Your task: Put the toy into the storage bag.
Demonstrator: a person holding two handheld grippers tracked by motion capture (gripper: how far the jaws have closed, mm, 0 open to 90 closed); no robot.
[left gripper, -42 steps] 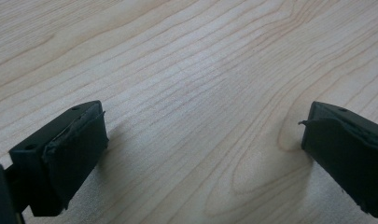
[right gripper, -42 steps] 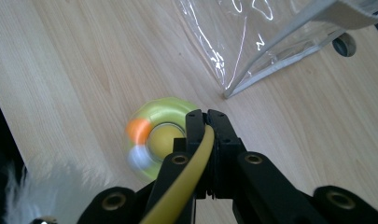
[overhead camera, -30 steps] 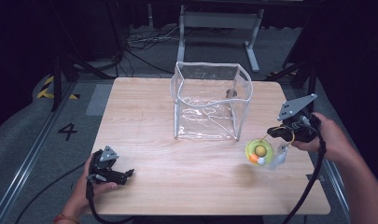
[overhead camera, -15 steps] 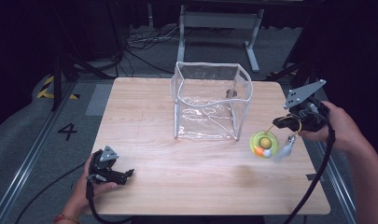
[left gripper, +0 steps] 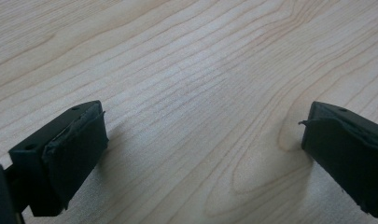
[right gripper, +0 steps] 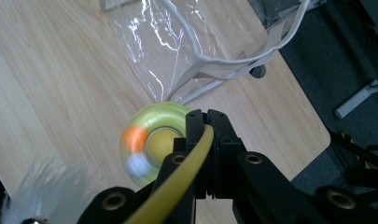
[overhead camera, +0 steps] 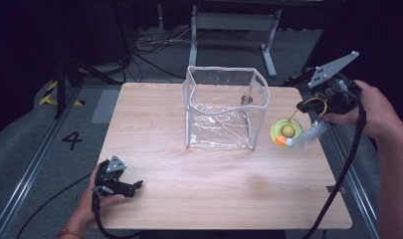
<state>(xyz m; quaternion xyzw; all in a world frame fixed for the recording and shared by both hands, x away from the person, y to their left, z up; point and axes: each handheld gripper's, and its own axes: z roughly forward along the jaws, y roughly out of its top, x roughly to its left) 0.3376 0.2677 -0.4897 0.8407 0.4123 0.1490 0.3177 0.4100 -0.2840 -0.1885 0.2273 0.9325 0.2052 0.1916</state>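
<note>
A yellow-green ring toy (overhead camera: 287,132) with a yellow ball, an orange bead and a white feather (overhead camera: 312,133) hangs above the table's right side, just right of a clear plastic bag (overhead camera: 224,107). My right gripper (overhead camera: 308,105) is shut on the toy's yellow cord (right gripper: 186,168). In the right gripper view the toy (right gripper: 154,142) dangles blurred below the closed jaws of the right gripper (right gripper: 206,116). My left gripper (overhead camera: 132,188) rests on the table near the front left corner. In the left gripper view the left gripper (left gripper: 200,140) stands open over bare wood.
The clear bag stands upright and open-topped at the back middle of the wooden table (overhead camera: 214,189). A metal stand (overhead camera: 234,22) and cables lie on the floor behind. The table's right edge runs under my right hand.
My right gripper has risen and moved back, lifting the toy off the table; the toy now swings beside the bag. The left gripper has not moved.
</note>
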